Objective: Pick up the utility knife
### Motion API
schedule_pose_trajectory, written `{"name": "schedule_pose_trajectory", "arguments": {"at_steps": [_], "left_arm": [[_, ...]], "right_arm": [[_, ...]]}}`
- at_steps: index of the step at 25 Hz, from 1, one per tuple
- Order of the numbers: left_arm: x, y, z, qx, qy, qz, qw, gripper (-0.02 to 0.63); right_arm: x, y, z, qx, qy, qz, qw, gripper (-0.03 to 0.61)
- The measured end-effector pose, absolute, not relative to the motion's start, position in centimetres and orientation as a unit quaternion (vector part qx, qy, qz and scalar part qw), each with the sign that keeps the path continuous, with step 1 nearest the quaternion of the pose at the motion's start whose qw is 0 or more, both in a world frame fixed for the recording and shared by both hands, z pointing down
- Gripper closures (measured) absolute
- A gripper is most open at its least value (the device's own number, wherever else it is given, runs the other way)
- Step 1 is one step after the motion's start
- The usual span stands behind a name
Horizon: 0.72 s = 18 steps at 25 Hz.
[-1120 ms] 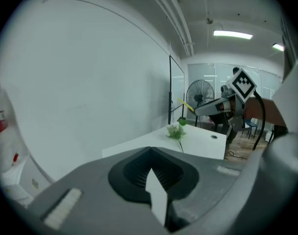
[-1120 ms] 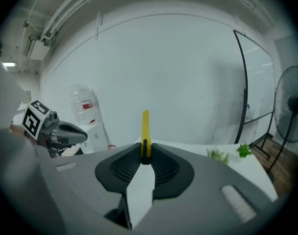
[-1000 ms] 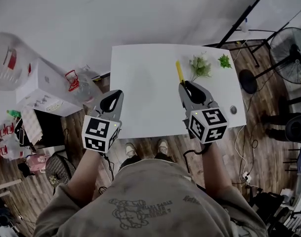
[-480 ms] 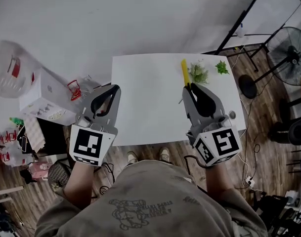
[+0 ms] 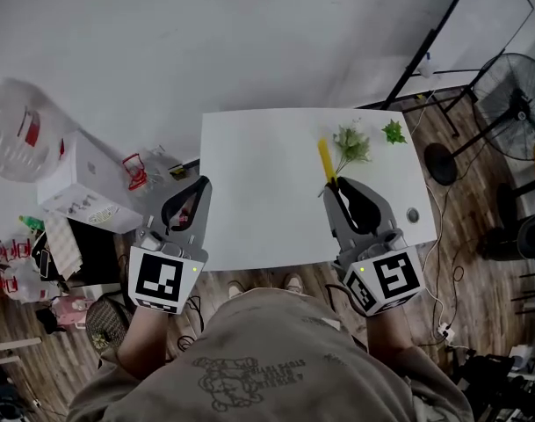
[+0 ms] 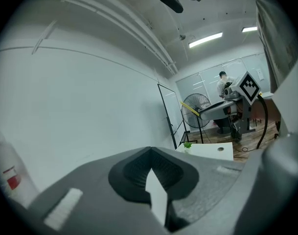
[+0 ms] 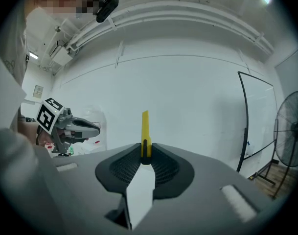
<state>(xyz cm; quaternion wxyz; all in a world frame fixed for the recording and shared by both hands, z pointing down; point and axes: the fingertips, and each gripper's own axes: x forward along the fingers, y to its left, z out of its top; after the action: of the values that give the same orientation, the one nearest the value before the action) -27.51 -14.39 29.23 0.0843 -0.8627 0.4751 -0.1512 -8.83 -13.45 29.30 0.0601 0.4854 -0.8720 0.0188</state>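
**Q:** What fills the scene, biggest first?

**A:** A white table, seen from steeply above. A person stands at its near edge with a gripper in each hand. Two green sprigs lie near the far right corner of the table.

**Q:** Where are the two grippers?

**A:** The left gripper hangs at the table's left edge, partly over the floor. Its jaws are pressed together with nothing between them. The right gripper is over the right half of the table and points away from the person, toward the far edge.

**Q:** And the utility knife?

**A:** The utility knife is yellow and slim, and it is clamped between the tips of the right gripper's jaws. The jaws pinch its near end. The rest sticks straight out beyond them, so its long axis carries on the line of the gripper toward the sprigs.

**Q:** Is it resting on the table?

**A:** Probably not. In the right gripper view only bare wall shows behind the knife and no tabletop shows under it, so it looks to be held in the air.

**Q:** Which hand matters for what comes next?

**A:** The right one, since it has the knife. The left gripper is well apart from the knife, off to the side. The pick-up looks done. What remains is keeping the pinch steady, since the hold is only on the knife's end.
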Motion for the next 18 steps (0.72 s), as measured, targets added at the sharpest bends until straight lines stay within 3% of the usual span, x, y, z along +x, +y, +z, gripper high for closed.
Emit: {"name": "schedule_pose_trajectory", "arguments": {"at_steps": [7, 18], "left_arm": [[-28.5, -14.0, 32.8, -0.857, 0.482, -0.177, 0.047, 0.614], [-29.0, -13.9, 32.4, -0.853, 0.490, -0.171, 0.046, 0.614]], "right_arm": [[-9.2, -13.4, 32.8, 0.483, -0.869, 0.056, 0.090, 0.488], [-10.2, -13.5, 33.2, 0.470, -0.875, 0.063, 0.096, 0.488]]}}
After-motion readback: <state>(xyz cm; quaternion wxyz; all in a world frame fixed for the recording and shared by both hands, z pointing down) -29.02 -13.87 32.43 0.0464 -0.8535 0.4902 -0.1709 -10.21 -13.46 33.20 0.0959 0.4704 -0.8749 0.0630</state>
